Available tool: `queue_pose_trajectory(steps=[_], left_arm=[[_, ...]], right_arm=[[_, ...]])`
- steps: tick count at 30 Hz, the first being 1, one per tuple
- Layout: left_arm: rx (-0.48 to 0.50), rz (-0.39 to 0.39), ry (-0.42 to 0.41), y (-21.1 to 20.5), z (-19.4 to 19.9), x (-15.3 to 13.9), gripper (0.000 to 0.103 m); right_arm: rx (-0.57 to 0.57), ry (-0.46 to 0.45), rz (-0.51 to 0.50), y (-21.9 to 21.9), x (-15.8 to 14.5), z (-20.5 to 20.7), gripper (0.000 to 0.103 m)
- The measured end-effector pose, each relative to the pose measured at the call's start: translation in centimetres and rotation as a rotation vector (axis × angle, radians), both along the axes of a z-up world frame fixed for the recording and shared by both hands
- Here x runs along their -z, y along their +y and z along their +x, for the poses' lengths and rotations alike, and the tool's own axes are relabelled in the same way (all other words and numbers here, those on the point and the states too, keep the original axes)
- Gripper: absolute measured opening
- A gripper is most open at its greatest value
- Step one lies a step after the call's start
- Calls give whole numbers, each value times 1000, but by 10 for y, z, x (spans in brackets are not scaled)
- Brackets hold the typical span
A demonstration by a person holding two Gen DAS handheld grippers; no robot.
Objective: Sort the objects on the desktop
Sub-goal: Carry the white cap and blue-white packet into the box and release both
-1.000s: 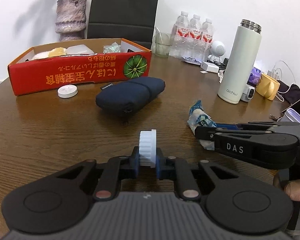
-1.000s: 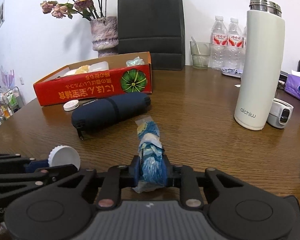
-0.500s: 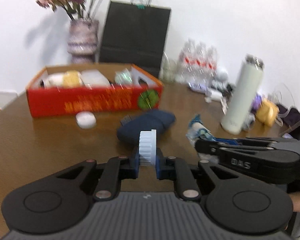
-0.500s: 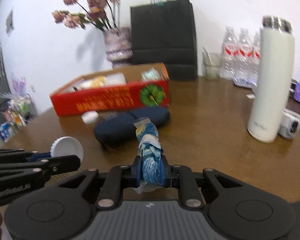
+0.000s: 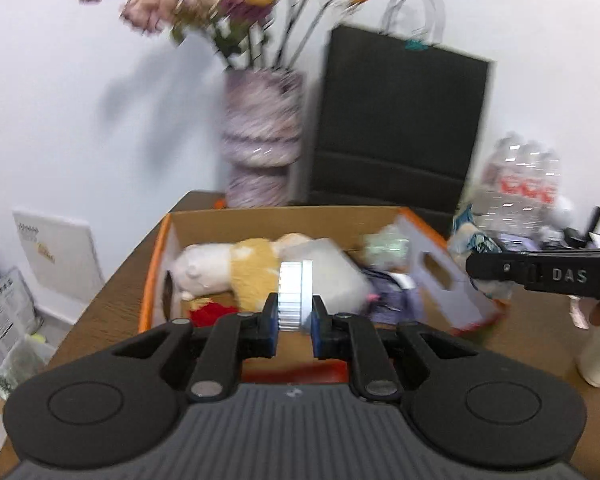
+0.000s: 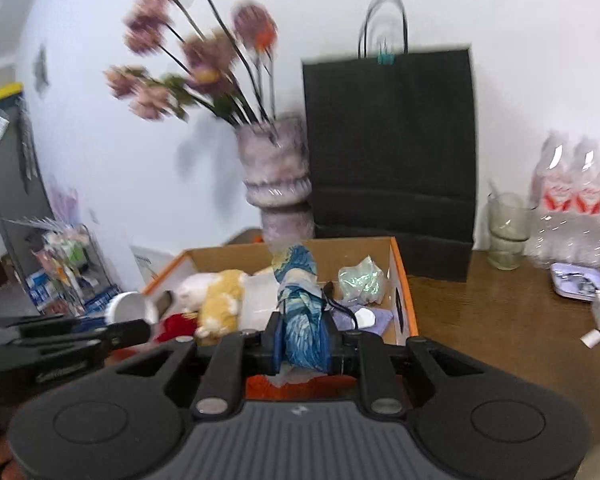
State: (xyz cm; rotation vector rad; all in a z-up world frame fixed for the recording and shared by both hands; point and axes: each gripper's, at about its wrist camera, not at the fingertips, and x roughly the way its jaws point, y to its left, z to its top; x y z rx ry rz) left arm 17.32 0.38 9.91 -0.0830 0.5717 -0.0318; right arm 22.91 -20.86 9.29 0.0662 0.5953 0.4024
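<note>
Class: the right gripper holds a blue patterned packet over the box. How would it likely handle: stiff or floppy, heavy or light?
The blue patterned packet looks crinkled and pinched in at the right gripper, so probably soft. It stands up unsupported, so likely light.

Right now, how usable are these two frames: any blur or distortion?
Left wrist view: motion blur smears the flowers and water bottles; the white cap in the left gripper stays sharp. Right wrist view: milder blur, the black paper bag is readable; fisheye darkens the corners.

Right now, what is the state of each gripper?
Left gripper: closed on the white ribbed cap.
Right gripper: closed on the blue patterned packet.
</note>
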Motion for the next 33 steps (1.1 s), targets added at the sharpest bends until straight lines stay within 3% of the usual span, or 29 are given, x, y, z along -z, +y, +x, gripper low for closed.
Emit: queue_pose_trajectory(steps=[4, 7, 10, 11, 12, 13, 15, 18, 26, 33], left_arm=[[-18, -39, 67, 18, 32, 9, 15], [-25, -65, 133, 28, 54, 19, 15], [-31, -101, 264, 35, 81, 36, 23], [-22, -127, 314, 37, 87, 41, 37], [-1, -162, 354, 39, 90, 47, 53], [0, -178, 370, 40, 90, 50, 58], [13, -154, 365, 38, 86, 54, 59], [49, -108, 366, 32, 82, 57, 64], [103, -55, 389, 31, 88, 63, 65], [64, -69, 396, 37, 75, 57, 66]], right_arm=[[16, 142, 6, 14, 16, 63, 17], [22, 213, -43, 27, 29, 91, 17], [27, 299, -99, 39, 44, 115, 24], [28, 321, -130, 43, 50, 121, 32], [32, 336, -155, 46, 55, 125, 49], [44, 351, -176, 47, 60, 127, 66], [57, 367, -222, 47, 65, 126, 72], [41, 373, -236, 44, 65, 117, 74], [72, 390, -314, 39, 63, 74, 77], [102, 393, -213, 31, 53, 51, 77]])
